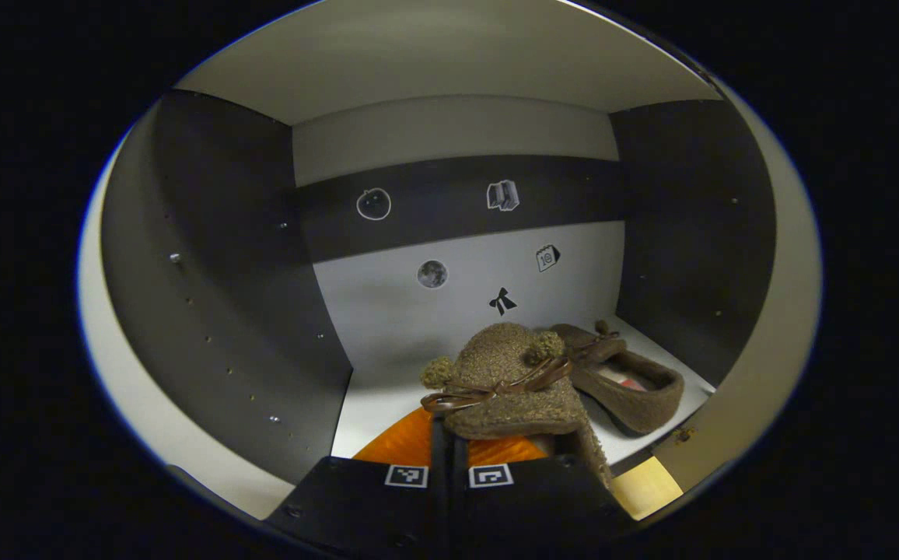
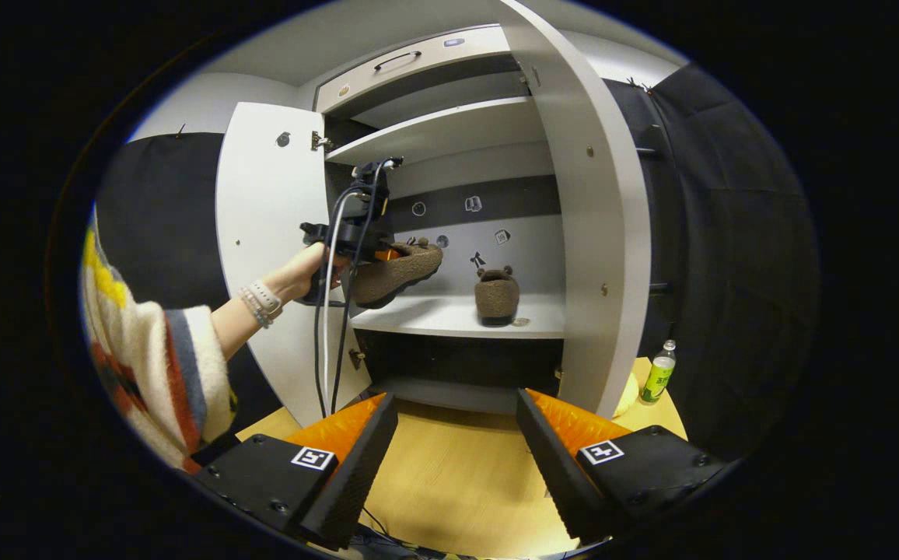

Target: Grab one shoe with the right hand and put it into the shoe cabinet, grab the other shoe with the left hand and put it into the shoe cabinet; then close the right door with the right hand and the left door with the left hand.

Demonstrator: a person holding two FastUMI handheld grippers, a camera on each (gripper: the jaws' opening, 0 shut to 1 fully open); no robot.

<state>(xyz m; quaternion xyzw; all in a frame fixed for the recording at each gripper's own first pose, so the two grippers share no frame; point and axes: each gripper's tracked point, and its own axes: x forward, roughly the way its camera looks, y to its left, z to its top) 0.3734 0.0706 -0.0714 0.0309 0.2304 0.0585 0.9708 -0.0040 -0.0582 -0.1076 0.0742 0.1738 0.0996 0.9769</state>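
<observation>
My left gripper [image 1: 449, 451] is shut on a fuzzy brown slipper [image 1: 508, 385] with pom-poms and a ribbon bow, holding it inside the shoe cabinet just above the white shelf [image 1: 376, 408]. The second brown slipper [image 1: 624, 381] lies on that shelf at the right. In the right gripper view the left gripper [image 2: 376, 253], held by a hand [image 2: 302, 272], carries its slipper [image 2: 399, 272] over the shelf [image 2: 449, 315], where the other slipper [image 2: 496, 295] stands. My right gripper [image 2: 453, 435] is open with nothing between its fingers, low over the wooden floor in front of the cabinet.
Both cabinet doors stand open: the left door [image 2: 267, 257] beside the sleeve, the right door [image 2: 597, 233] edge-on. A green bottle [image 2: 658, 373] stands on the floor [image 2: 449, 474] at the right. Dark side walls [image 1: 216, 288] and a stickered back panel [image 1: 465, 272] enclose the compartment.
</observation>
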